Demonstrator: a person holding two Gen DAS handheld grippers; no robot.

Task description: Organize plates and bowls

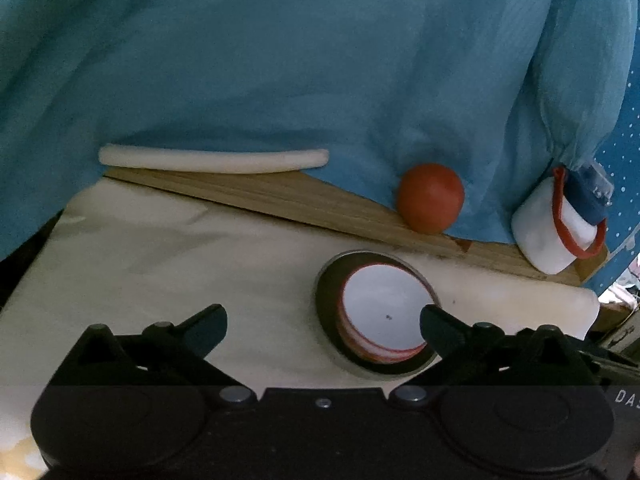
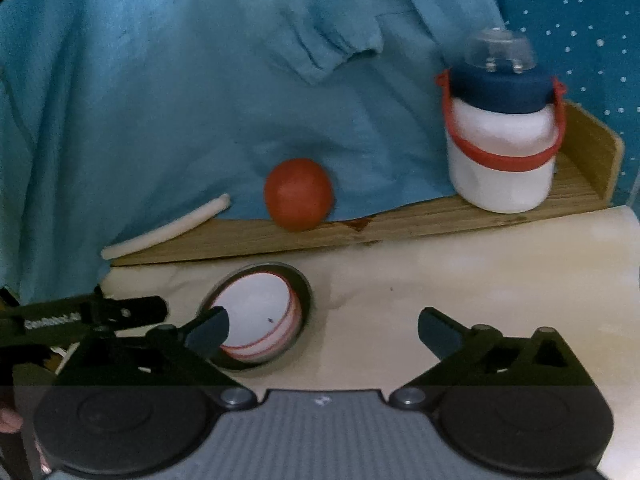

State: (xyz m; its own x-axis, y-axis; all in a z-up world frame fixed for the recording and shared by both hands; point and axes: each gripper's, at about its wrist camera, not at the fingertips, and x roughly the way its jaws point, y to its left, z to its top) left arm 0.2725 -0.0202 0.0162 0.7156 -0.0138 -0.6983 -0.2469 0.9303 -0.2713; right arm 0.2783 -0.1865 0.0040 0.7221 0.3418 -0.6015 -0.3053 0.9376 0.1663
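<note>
A dark-rimmed plate [image 1: 332, 340] lies on the cream tabletop with red-rimmed white bowls [image 1: 380, 308] nested on it. In the right wrist view the same plate [image 2: 302, 284] and bowls [image 2: 256, 312] sit left of centre. My left gripper [image 1: 322, 322] is open and empty, its right fingertip over the bowls' near edge. My right gripper [image 2: 322, 330] is open and empty, its left fingertip in front of the bowls. The left gripper also shows in the right wrist view [image 2: 120, 312] at the far left.
A wooden board [image 2: 400, 220] runs along the back. On it are an orange ball [image 2: 298, 194], a white jar with blue lid and red handle [image 2: 502, 148], and a white stick [image 2: 168, 226]. Blue cloth [image 2: 200, 80] hangs behind.
</note>
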